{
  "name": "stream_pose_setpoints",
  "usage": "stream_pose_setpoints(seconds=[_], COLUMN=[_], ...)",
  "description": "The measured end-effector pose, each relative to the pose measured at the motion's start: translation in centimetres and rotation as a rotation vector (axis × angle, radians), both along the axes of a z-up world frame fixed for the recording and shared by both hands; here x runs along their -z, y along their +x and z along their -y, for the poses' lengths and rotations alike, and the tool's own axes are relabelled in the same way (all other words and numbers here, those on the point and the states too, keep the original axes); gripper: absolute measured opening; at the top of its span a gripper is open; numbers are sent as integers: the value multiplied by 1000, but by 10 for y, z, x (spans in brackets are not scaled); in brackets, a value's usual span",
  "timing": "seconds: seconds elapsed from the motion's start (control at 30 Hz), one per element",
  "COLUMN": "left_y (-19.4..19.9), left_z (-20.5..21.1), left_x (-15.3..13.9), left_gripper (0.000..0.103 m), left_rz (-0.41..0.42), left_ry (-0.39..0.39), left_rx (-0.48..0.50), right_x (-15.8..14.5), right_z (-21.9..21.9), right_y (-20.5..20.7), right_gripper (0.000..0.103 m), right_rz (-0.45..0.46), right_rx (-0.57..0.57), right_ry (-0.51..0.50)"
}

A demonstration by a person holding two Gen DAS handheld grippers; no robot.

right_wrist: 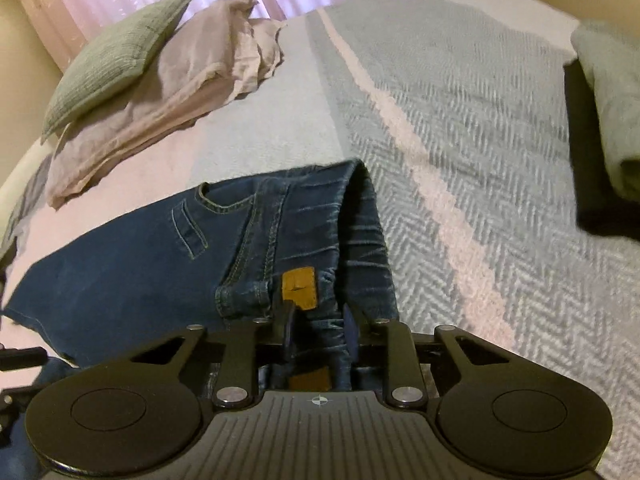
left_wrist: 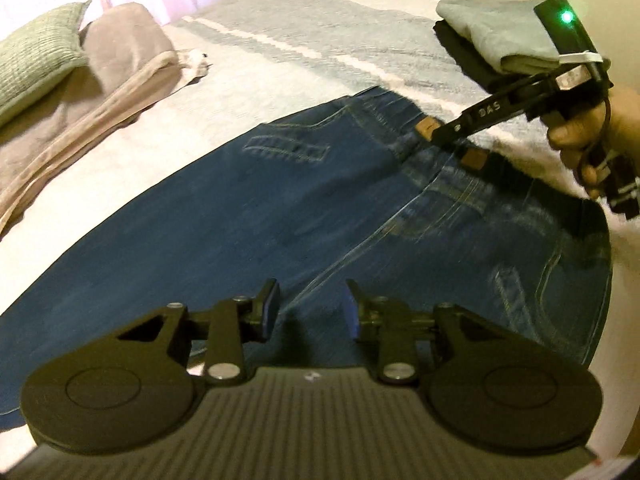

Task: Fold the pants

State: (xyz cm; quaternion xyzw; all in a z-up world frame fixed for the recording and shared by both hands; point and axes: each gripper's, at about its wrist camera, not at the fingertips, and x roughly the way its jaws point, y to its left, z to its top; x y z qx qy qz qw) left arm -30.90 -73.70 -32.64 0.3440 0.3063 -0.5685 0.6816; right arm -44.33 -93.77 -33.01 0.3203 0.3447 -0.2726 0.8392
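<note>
- Pants point(right_wrist: 132, 264): dark blue jeans spread flat on the bed point(right_wrist: 460, 128); the waistband end lies under the right gripper point(right_wrist: 318, 330), the legs run off toward the left gripper point(left_wrist: 311, 306).
- Right gripper: jaws drawn close around bunched waistband denim just below the tan leather patch point(right_wrist: 299, 288); the fabric sits between the pads, apparently clamped.
- Left gripper: jaws apart, nothing between them, hovering over the seat and thigh of the jeans.
- Risk: the right hold looks shallow and takes only a ridge of cloth; lifting may let the waistband slip or drag up one layer alone, skewing the fold.
- Risk: the left gripper may close on a single layer of denim, leaving the underside behind.
- Hidden: the leg hems are cut off, and the left view is blurred by motion.
- Hidden: the right pads' contact is masked by fabric.
- Beyond the right gripper: a stack of folded clothes point(right_wrist: 604, 120); beyond and left, a green cushion point(right_wrist: 116, 56).
</note>
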Motion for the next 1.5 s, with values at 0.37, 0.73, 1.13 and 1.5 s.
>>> stream_pose_setpoints(seconds=[0.37,0.73,1.13,1.5], left_y=[-9,2,39,73], left_z=[7,-34,-127,-246], left_x=[10,11,-23,-110], left_gripper=[30,34,50,93], left_rz=[-20,-69,-119,-207], left_ry=[22,61,89,94], left_rx=[33,-72,-240,-405], right_x=[-19,-31,-57,-173], right_z=[42,-48,-141,-263], right_y=[-42,-19,-3,26], right_gripper=[0,62,66,85], right_rz=[-79,-30,-232,-257], right_rx=[196,10,-39,-25], right_ry=[-145,-106,-78,-54])
